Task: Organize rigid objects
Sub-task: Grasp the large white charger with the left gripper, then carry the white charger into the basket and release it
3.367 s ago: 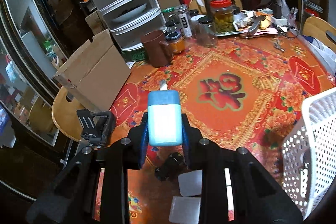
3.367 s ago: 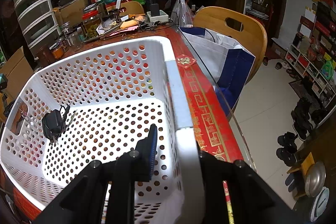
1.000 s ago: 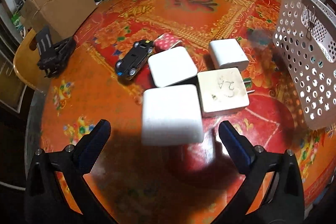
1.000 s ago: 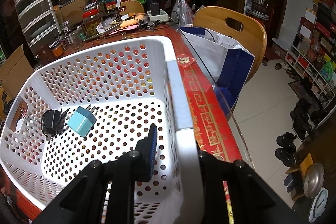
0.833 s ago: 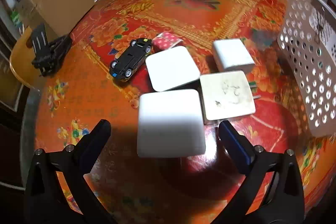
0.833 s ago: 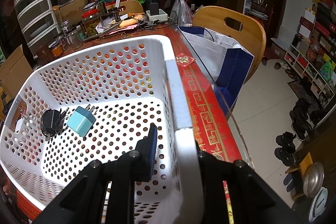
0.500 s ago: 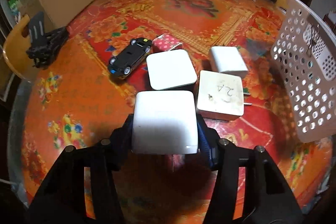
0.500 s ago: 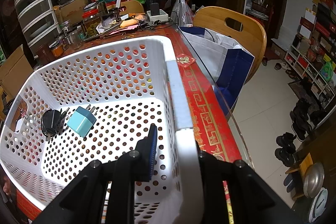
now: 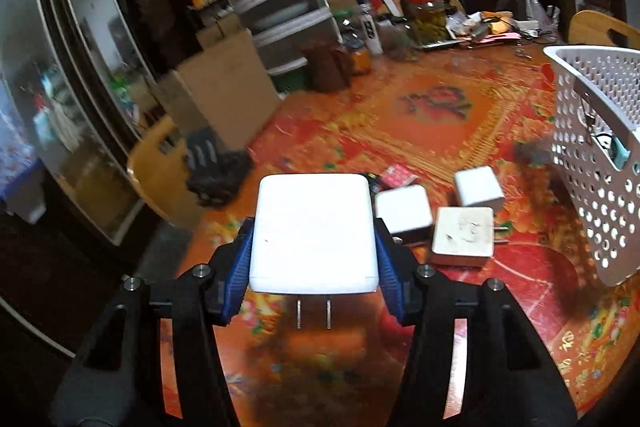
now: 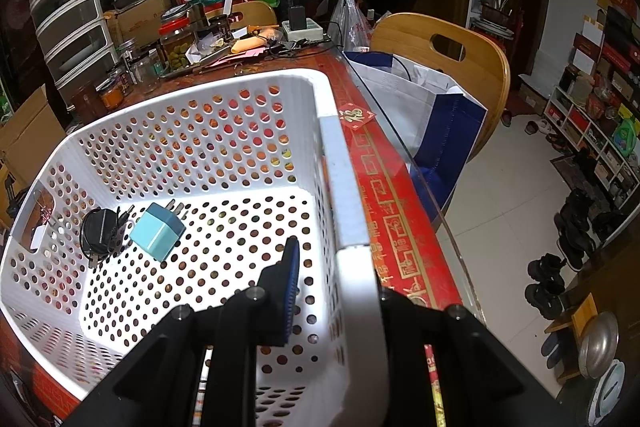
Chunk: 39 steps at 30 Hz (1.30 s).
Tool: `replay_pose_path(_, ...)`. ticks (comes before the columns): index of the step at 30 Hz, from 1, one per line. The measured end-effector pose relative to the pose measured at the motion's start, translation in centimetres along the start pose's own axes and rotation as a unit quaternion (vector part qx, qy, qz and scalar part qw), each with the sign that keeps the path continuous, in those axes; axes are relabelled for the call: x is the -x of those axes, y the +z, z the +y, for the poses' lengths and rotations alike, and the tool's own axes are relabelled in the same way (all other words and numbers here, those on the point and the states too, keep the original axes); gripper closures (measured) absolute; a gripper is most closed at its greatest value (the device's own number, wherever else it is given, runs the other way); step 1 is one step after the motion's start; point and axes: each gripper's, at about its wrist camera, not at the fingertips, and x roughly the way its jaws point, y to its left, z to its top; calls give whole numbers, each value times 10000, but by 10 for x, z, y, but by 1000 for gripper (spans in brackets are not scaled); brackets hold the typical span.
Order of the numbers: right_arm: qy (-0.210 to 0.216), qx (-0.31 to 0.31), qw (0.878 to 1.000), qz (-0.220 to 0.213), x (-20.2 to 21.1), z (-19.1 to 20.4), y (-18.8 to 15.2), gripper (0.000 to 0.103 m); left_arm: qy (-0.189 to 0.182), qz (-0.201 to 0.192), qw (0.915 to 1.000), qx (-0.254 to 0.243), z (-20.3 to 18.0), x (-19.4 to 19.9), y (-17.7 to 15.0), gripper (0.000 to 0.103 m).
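Red tablecloth [image 9: 460, 131], white charger [image 9: 314, 231] — seemingly lifted — between jaws

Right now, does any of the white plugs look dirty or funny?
Yes. The white charger nearest the basket has dark scribbly marks on top; the white charger in the left gripper looks clean.

Strong fisheye bending and dark vignetted corners are seen in both views. The left wrist view is smeared by motion blur, and the white charger [image 9: 314, 233] is overexposed to a featureless glare. The right wrist view is sharp and evenly lit, with the white basket [image 10: 340, 167] brightly rendered.
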Motion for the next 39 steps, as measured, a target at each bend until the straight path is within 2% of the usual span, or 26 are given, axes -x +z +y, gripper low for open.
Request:
replay_pose_path(7, 13, 14, 10000, 15, -1, 2, 1, 85, -38, -226, 9997, -90, -5, 25, 15, 50)
replay_pose_path(18, 58, 23, 10000, 3, -1, 2, 1, 85, -498, -464, 9975, -205, -28, 60, 43, 50)
replay_pose_path(23, 59, 11, 10000, -7, -1, 2, 1, 85, -712, -782, 9935, -424, -55, 88, 64, 50)
replay_pose_path(29, 66, 37, 10000, -13, 0, 2, 1, 85, -1196, -809, 9864, -781, -102, 104, 85, 50)
replay_pose_path(32, 69, 31, 10000, -8, 0, 2, 1, 85, -1487, -610, 9808, -1102, -132, 102, 98, 50)
replay_pose_path(35, 90, 18, 10000, -15, 0, 2, 1, 85, -2004, -11, 9685, -1478, -172, 89, 108, 50)
replay_pose_path(39, 118, -12, 9999, -8, 0, 1, 2, 85, -2171, 505, 9546, -1975, -221, 74, 109, 50)
